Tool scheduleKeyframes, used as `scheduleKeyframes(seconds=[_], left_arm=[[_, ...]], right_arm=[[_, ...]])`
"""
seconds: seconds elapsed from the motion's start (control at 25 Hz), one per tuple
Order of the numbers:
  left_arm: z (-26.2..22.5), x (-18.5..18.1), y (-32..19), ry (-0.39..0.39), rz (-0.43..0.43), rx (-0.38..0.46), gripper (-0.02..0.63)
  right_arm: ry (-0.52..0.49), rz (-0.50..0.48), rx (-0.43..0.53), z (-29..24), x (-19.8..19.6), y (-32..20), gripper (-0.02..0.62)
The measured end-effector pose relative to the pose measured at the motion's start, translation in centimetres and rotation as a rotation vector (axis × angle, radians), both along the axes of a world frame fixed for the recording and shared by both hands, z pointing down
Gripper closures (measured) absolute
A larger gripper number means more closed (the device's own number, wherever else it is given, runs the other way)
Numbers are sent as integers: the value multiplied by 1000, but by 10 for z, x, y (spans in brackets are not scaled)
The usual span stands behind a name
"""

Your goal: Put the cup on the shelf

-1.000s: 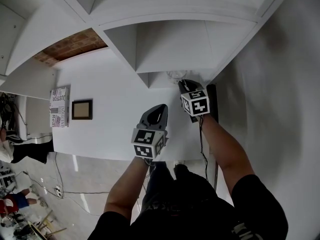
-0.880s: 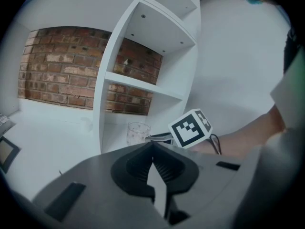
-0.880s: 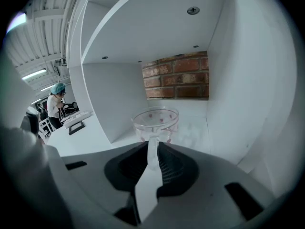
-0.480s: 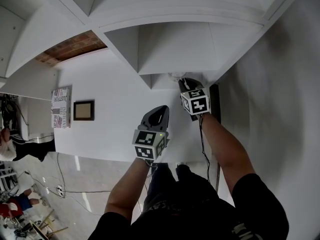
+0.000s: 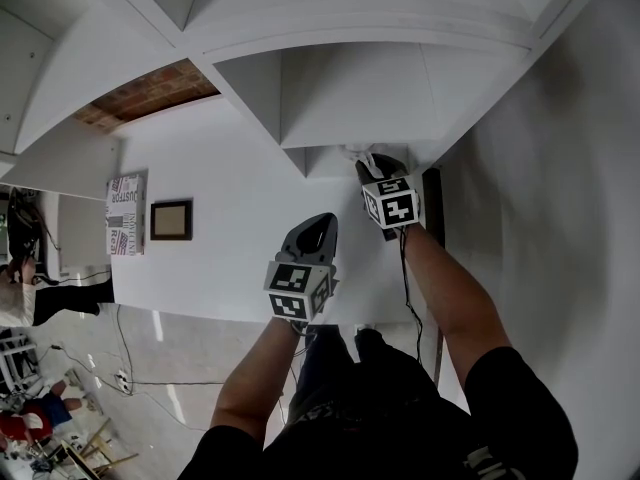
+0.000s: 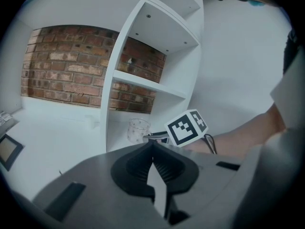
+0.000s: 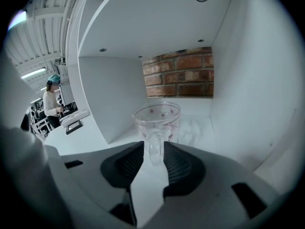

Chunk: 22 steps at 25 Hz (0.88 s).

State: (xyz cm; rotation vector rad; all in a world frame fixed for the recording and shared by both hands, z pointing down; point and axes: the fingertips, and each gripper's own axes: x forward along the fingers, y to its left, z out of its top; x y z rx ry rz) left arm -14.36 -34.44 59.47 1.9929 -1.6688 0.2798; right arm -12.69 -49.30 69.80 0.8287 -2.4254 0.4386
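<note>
A clear glass cup [image 7: 157, 120] with small red dots stands upright on the floor of the lowest white shelf compartment [image 7: 202, 125]. Its handle points at my right gripper [image 7: 153, 147] and lies between the jaws. They are opening, and a thin gap shows beside the handle. In the head view the right gripper [image 5: 378, 168] reaches into that compartment, and the cup [image 5: 352, 152] is barely visible past it. My left gripper [image 5: 312, 230] hovers over the white counter with its jaws together on nothing. The left gripper view shows the cup [image 6: 138, 129] and the right gripper's marker cube [image 6: 187, 127].
The white shelf unit [image 5: 350, 88] has several compartments, backed by a brick wall [image 6: 66, 75]. A dark picture frame [image 5: 171, 220] and a printed box [image 5: 124, 213] lie on the white counter [image 5: 240, 238] at the left. A person [image 7: 51, 101] stands far off.
The head view has shifted slightly. Both grippers keep nearly the same places, the right one still at the mouth of the lowest compartment.
</note>
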Motion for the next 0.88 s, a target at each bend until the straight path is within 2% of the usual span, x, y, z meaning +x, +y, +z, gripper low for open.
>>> scheduleKeyframes(seconds=[0.24,0.36,0.48,0.64,0.88], left_arm=[[-5,4,7,-4,0,4,600],[-10,7,12,-5,-5,11,601],[-15,12,19,-7,-9,20,601],[-28,19,30,-16,-19,44,601],[-50,31,54,-37,-39,74,600]], right_arm=[[8,26,-1,-2,13,8,440],[-1,30,10,-10,22,15,445],[-13,30,28,-22,30,24,479],[-38,25,63,-48,40,40,592],[-64,-23,93,-88,50,79,595]])
